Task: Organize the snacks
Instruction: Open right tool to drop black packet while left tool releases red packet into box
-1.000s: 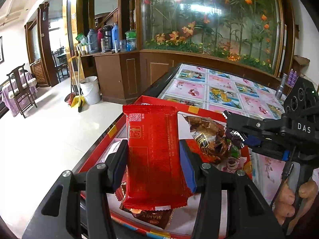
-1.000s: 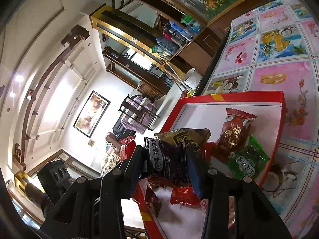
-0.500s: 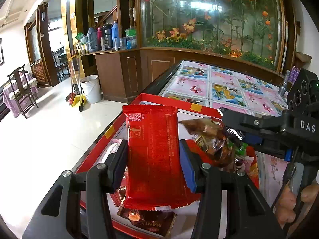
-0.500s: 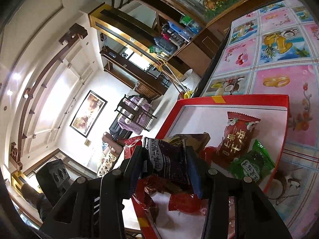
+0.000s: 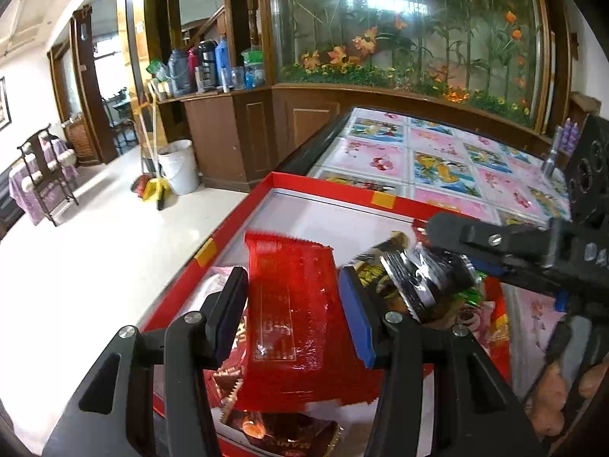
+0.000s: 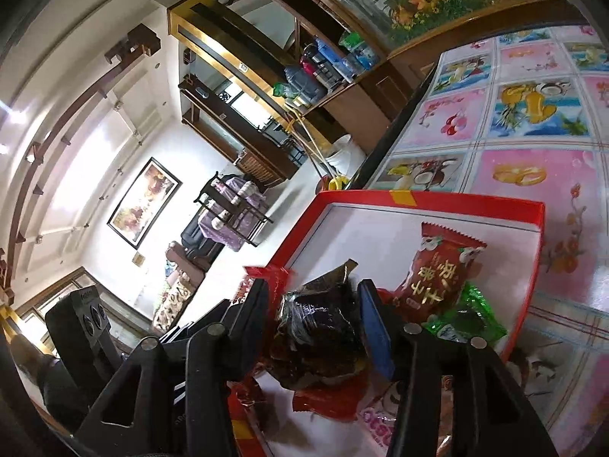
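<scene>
Over the red tray [image 5: 384,200] on the tabletop [image 6: 533,167], your left gripper [image 5: 293,306] grasps the long red packet [image 5: 289,312]. At its 2 o'clock, your right gripper [image 6: 316,323] is opening, the dark wrapped snack [image 6: 319,337] loose between its fingers.

Red flat snack packet [image 5: 291,304] upright over red-rimmed tray [image 5: 323,184], white floor inside. Dark crinkled snack packet [image 6: 319,333] tilted above tray's near part. Red printed pouch [image 6: 437,278] and green wrapper [image 6: 470,321] lie at tray's right side, touching. Brown wrapper [image 5: 281,432] at near edge.
</scene>
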A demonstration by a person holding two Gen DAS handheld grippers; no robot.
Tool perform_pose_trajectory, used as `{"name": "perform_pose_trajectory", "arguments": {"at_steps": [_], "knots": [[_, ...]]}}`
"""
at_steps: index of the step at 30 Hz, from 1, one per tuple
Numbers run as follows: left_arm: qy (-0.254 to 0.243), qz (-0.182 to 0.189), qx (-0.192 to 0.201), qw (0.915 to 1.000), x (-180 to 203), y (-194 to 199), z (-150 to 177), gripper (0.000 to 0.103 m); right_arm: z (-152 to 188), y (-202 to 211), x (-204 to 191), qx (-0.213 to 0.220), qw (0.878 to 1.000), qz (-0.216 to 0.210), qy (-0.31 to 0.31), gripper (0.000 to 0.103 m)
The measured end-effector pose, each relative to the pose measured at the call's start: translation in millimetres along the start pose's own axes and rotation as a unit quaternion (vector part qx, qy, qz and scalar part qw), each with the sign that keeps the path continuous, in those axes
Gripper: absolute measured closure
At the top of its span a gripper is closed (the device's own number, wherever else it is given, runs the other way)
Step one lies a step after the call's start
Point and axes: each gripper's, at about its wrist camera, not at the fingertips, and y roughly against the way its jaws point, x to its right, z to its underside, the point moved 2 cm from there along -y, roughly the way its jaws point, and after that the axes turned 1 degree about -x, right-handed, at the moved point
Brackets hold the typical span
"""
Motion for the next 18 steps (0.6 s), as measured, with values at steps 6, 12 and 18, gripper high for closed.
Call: {"name": "perform_pose_trajectory", "arguments": {"at_steps": [6, 12, 18], "knots": [[0.0, -0.013, 0.002, 0.9999, -1.7, 2.5, -3.7, 0.047, -3.2, 9.4, 1.8, 0.013, 1.0, -0.004, -0.005, 0.042], [-0.005, -0.023, 0.007, 0.9997, 0.4, 8.9, -6.6, 0.046, -4.1, 18.6, -1.9, 0.022, 1.0, -0.008, 0.002, 0.039], [-0.005, -0.029, 0.014, 0.9995, -0.4, 15.0, -12.2, 0.045, -5.4, 24.0, -2.0, 0.027, 1.0, -0.013, 0.002, 0.037]]}}
